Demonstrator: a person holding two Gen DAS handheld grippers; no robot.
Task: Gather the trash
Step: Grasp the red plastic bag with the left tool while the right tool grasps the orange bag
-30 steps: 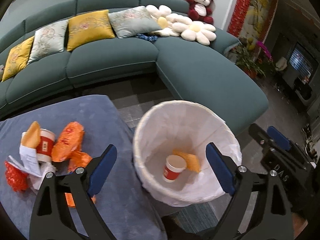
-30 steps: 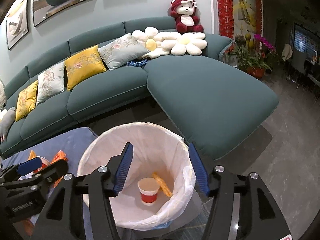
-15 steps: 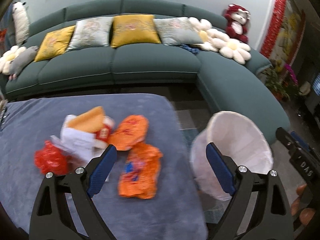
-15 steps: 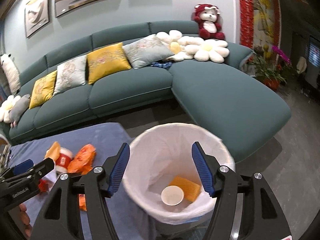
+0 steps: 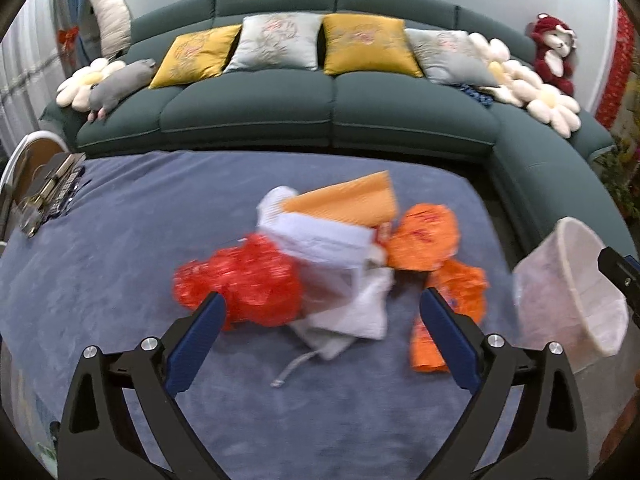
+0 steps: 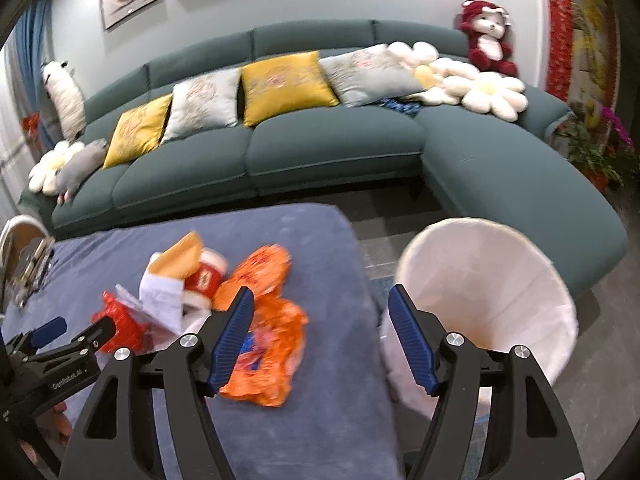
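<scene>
Facing the blue surface (image 5: 100, 248), trash pile sat at 12 o'clock of the left hand-held gripper (image 5: 320, 320), jaws wide, empty. Bin (image 6: 484, 280) stood at 3 o'clock, off the surface edge. Right hand-held gripper (image 6: 320, 336) likewise spread, empty, over the orange bag (image 6: 272, 344). Judgement: take one item per grab, pinch a bunched fold of the red wrapper (image 5: 244, 284), lift clear before swinging over.

On the blue-covered table (image 5: 100, 272) lie two orange wrappers (image 5: 424, 238) (image 5: 452, 312), one red crumpled bag (image 5: 244, 284), one white paper wad (image 5: 340, 276), one tan corrugated sleeve (image 5: 348, 198) and one red paper cup (image 6: 206, 276). Just beside the table's right edge stands one white-lined bin (image 6: 492, 280). Behind the table, the sofa (image 5: 280, 116) carries two yellow cushions (image 5: 366, 44) (image 5: 194, 56) and two grey ones (image 5: 276, 42) (image 5: 448, 56).
</scene>
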